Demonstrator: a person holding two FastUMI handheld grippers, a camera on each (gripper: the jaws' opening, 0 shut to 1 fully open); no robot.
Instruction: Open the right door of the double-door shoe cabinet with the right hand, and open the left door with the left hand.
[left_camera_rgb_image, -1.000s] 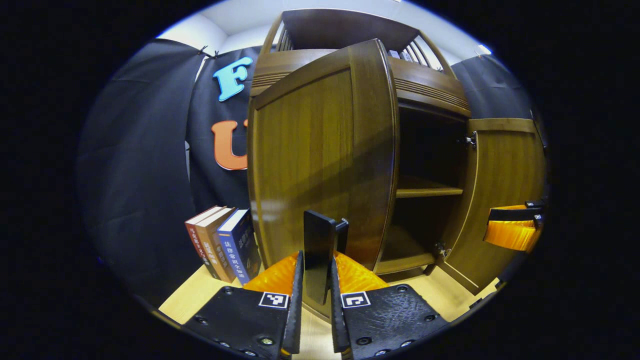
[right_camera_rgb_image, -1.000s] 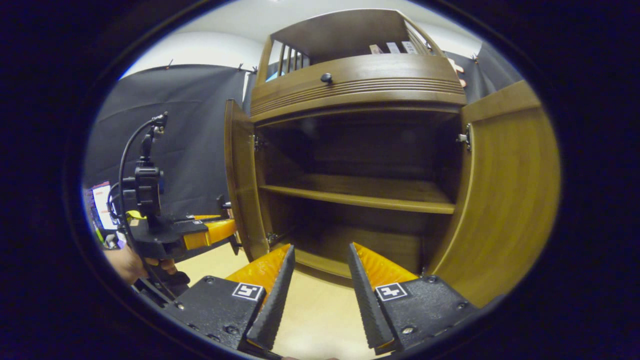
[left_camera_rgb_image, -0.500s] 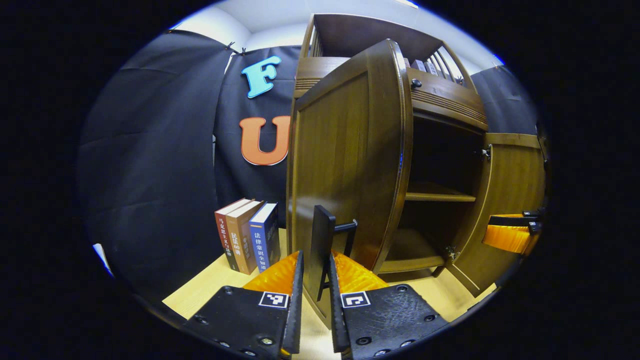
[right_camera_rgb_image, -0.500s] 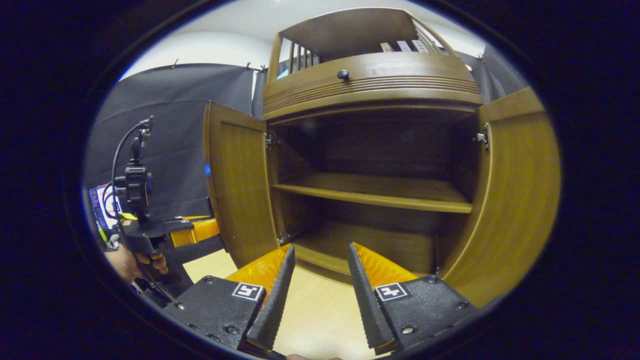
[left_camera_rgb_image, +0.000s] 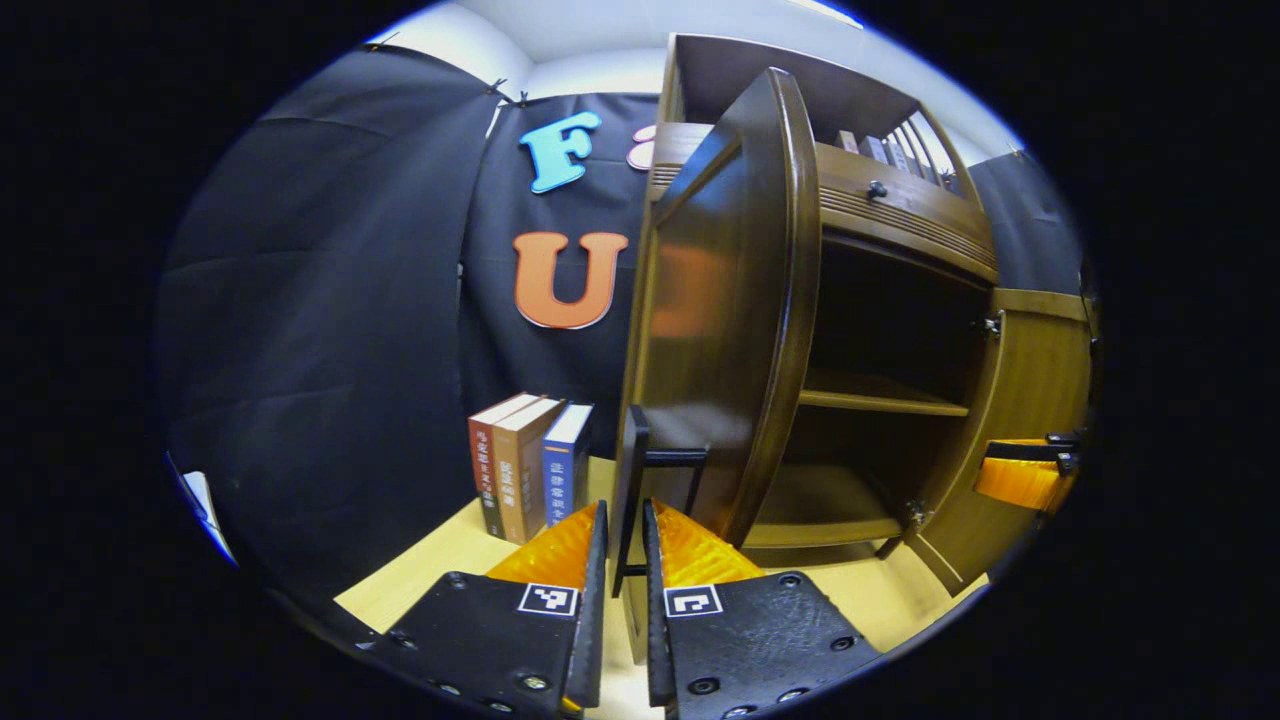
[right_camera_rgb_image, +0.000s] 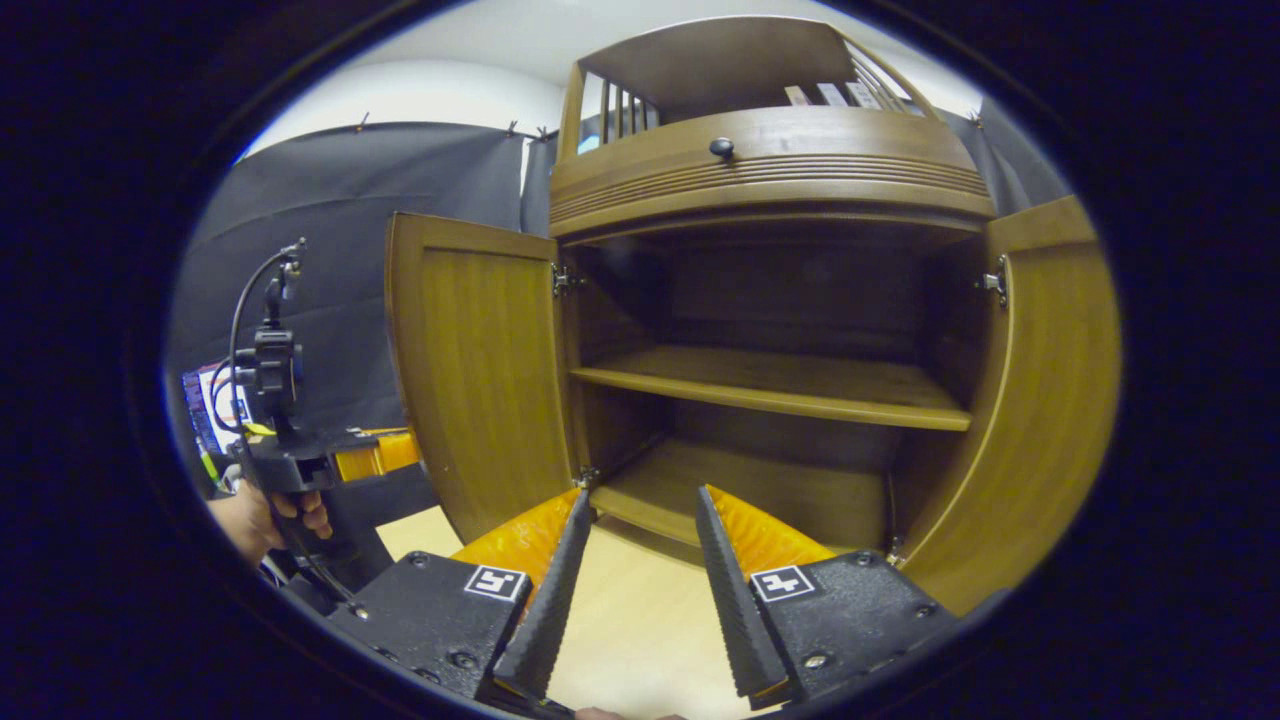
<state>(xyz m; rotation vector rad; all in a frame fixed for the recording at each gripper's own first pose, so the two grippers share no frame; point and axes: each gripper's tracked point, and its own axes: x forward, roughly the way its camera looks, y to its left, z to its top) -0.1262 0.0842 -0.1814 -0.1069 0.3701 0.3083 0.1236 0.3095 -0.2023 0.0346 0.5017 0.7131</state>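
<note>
The brown wooden shoe cabinet has both doors open. In the left gripper view the left door stands almost edge-on, and my left gripper is shut on its black bar handle. The right door is swung out wide. My right gripper is open in front of the cabinet's bottom shelf, with nothing between its fingers. In the right gripper view the left door shows its inner face, with the left gripper and the hand holding it behind it. The right gripper sits by the right door.
Three upright books stand on the light wooden floor left of the cabinet, close to the left door. Inside are a middle shelf and a bottom shelf, both bare. A drawer with a dark knob sits above the doors.
The left door has swung further open, pulled by my left gripper, which still holds the handle. My right gripper stays open and has hardly moved.
</note>
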